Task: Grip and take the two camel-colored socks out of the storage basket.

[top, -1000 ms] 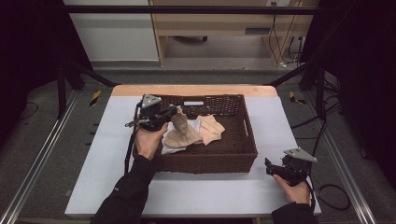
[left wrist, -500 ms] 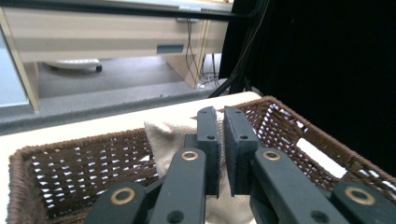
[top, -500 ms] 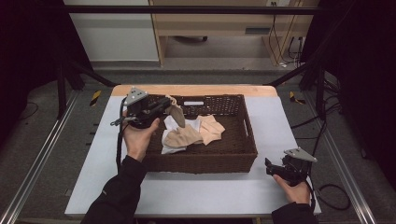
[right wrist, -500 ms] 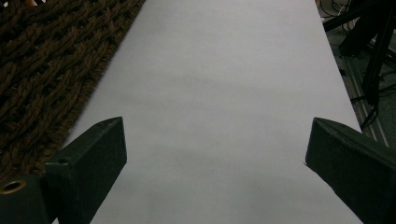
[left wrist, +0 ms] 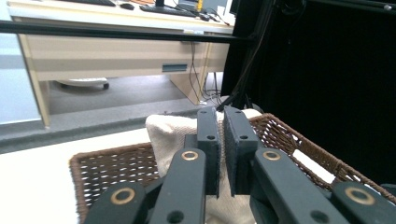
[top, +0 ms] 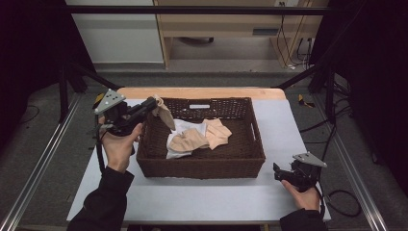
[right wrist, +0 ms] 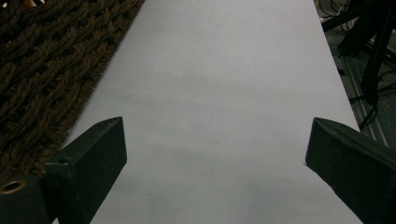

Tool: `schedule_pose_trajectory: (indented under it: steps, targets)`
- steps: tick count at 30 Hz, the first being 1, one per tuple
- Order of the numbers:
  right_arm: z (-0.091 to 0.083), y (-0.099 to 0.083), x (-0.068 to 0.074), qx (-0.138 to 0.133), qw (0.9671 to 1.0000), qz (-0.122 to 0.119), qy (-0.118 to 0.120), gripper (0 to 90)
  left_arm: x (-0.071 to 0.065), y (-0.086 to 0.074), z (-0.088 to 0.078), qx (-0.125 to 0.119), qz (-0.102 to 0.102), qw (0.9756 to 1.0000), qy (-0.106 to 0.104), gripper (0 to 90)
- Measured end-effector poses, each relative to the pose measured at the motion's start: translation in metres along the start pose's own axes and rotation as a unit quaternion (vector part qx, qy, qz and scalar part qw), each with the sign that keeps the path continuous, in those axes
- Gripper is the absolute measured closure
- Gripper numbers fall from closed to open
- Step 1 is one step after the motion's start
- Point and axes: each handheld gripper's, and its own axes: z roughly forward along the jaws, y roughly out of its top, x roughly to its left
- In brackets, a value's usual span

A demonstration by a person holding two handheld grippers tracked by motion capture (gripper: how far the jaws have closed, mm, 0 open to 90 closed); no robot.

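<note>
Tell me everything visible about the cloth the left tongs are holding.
The cloth is a cream, soft piece with a woven, ribbed texture seen up close. The left tongs are shut on its upper end, so it hangs limp and creased, lifted over the near-left corner of the brown wicker basket. Its lower end trails toward the other cloths in the basket; contact with them cannot be told.

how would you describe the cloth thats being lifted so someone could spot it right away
Find the dark woven basket in the middle of the white table. At its far left corner, the left hand-held gripper is shut on a cream cloth that hangs over the rim. The other cloths lie loose on the basket floor; this one hangs in the air.
</note>
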Motion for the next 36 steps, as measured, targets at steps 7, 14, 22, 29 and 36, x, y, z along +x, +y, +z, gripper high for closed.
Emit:
schedule_pose_trajectory:
  steps: [7,14,22,29,36]
  targets:
    - [0.000,0.000,0.000,0.001,1.0000,0.000,-0.002,5.6,0.013,0.005,-0.025,-0.013,-0.001,0.9998,0.011,84.9]
    - [0.000,0.000,-0.001,0.001,1.0000,0.001,-0.003,5.6,0.028,0.005,-0.048,-0.023,-0.003,0.9992,0.031,84.9]
    - [0.000,0.000,-0.001,0.002,1.0000,0.000,-0.004,5.6,0.052,-0.002,-0.073,-0.032,-0.017,0.9978,0.056,84.9]
    - [0.000,-0.001,-0.001,0.002,1.0000,-0.001,-0.004,5.6,0.074,-0.024,-0.085,-0.017,-0.029,0.9961,0.081,84.8]
    - [0.000,-0.001,-0.001,0.004,1.0000,0.001,-0.003,5.6,0.095,-0.057,-0.087,0.019,-0.041,0.9934,0.106,84.8]
